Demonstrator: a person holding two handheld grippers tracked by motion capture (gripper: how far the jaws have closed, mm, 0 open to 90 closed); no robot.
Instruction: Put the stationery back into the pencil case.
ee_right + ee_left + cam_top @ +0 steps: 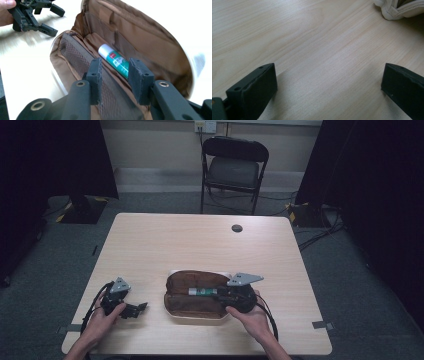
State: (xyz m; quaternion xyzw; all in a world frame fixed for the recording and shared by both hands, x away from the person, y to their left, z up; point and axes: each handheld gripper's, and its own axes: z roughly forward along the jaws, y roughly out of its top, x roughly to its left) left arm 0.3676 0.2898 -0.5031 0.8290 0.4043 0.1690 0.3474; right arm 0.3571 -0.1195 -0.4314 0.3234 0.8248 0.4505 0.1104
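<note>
An open pencil case (192, 309), brown inside and white outside, lies flat near the table's front edge. A green-and-white glue stick (200, 291) rests along its middle fold. My right gripper (221, 293) hovers over the case's right half, open, with the glue stick (113, 58) just beyond its jaw tips and nothing clamped between them. Mesh and slip pockets line the case (150, 40). My left gripper (139, 309) sits low over bare table left of the case, open and empty. It also shows in the right gripper view as the left gripper (53, 21). The left gripper (328, 80) faces the case's white corner (397, 11).
The light wood table (200, 245) has a round cable hole (237, 228) near its far edge. A black folding chair (235, 165) stands behind the table. Dark curtains hang at both sides, and cables run along the floor at the right.
</note>
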